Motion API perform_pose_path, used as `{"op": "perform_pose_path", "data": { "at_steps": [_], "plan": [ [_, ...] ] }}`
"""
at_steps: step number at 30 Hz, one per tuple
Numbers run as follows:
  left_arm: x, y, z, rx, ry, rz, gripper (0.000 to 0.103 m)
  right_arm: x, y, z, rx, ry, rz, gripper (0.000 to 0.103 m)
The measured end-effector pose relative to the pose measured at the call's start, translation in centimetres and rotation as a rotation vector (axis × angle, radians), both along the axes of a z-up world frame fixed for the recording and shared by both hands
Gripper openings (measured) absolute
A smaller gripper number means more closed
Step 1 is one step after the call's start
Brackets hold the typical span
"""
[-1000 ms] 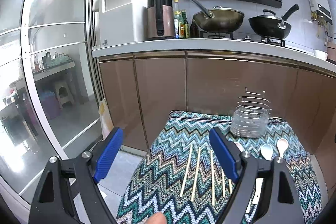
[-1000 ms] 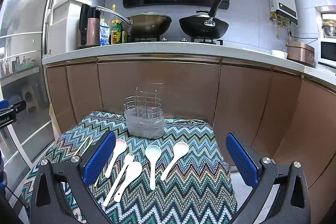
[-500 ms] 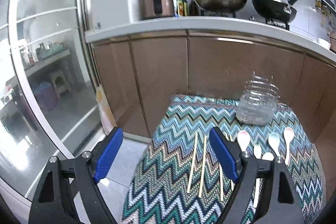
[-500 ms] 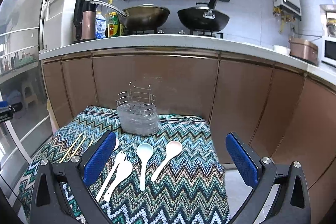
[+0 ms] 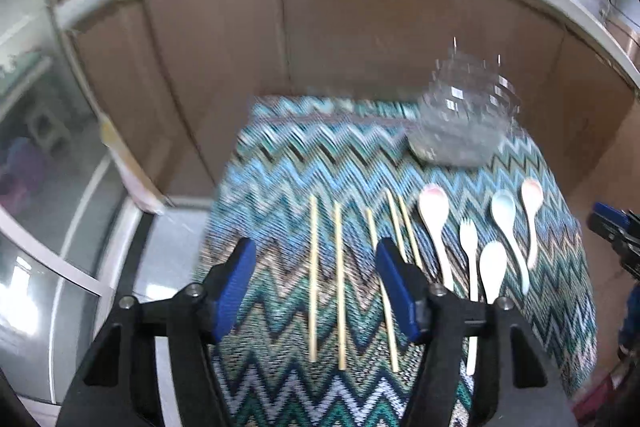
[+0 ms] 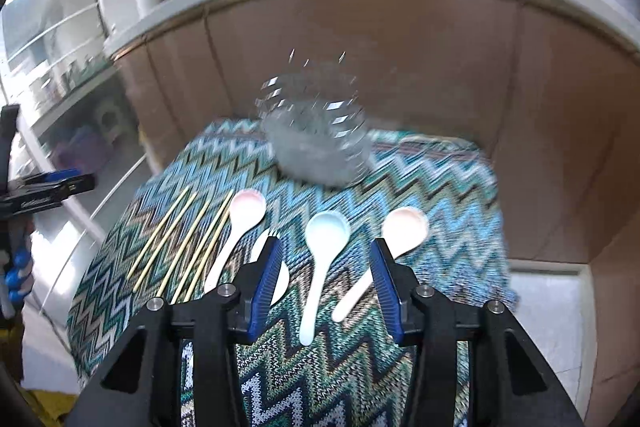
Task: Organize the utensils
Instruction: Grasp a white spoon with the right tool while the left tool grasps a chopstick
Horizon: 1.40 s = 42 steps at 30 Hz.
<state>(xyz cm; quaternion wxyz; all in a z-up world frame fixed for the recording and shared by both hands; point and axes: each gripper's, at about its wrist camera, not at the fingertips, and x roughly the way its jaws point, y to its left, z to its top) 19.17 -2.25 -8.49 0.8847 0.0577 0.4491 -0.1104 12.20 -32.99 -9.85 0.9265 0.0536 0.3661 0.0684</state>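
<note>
The table (image 5: 280, 155), covered with a zigzag-patterned cloth, stood just in front of the brown cabinet fronts (image 5: 360, 39), with open floor along its left edge and at its right side. A wire utensil holder (image 6: 316, 139) stood near the far edge of the table, blurred in both views, with bare cloth on either side of it. Five chopsticks (image 5: 339, 283) lay on the left half of the cloth, roughly parallel and pointing toward the far edge. To their right lay four spoons and one white fork (image 5: 469, 247): a pink-tinged spoon (image 6: 240, 223), a white spoon (image 5: 491, 271) beside the fork, a pale blue spoon (image 6: 322, 247) and a peach spoon (image 6: 394, 239). The left gripper (image 5: 316, 287) hovered above the chopsticks with its blue fingers apart, holding nothing. The right gripper (image 6: 326, 287) hovered over the pale blue spoon, its fingers spread on either side of the handle and not touching it.
</note>
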Motion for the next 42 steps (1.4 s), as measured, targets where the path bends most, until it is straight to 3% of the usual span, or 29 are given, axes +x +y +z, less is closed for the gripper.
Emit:
{"op": "perform_pose_path", "data": {
  "at_steps": [2,4,13,26,38,40,42],
  "plan": [
    [2.3,-0.6,-1.6,-0.018,0.105,-0.028,0.037,1.6,-0.3,-1.0,0.013,0.041,0.037,0.040],
    [4.7,-1.2,-3.3,-0.042,0.210,-0.038,0.029,3.4,-0.7,-2.1,0.032,0.093,0.071,0.039],
    [10.6,-3.5,-8.9,0.016,0.403,-0.034,0.026,8.9,-2.5,-6.6,0.095,0.251,0.134,0.038],
    [12.3,-4.0,-10.6,0.041,0.495,-0.048,0.013,13.5,-1.7,-8.7,0.042,0.336,0.227,0.038],
    [14.6,-4.2,-12.7,0.078,0.573,-0.066,0.010,17.1,-1.3,-11.4,0.064,0.462,0.354,0.038],
    [15.0,-4.3,-13.0,0.087,0.574,-0.070,0.010,17.4,-1.0,-11.6,0.068,0.466,0.374,0.034],
    [15.1,-4.5,-13.1,0.085,0.576,-0.066,0.010,17.7,-0.6,-11.7,0.069,0.469,0.385,0.021]
  ]
}}
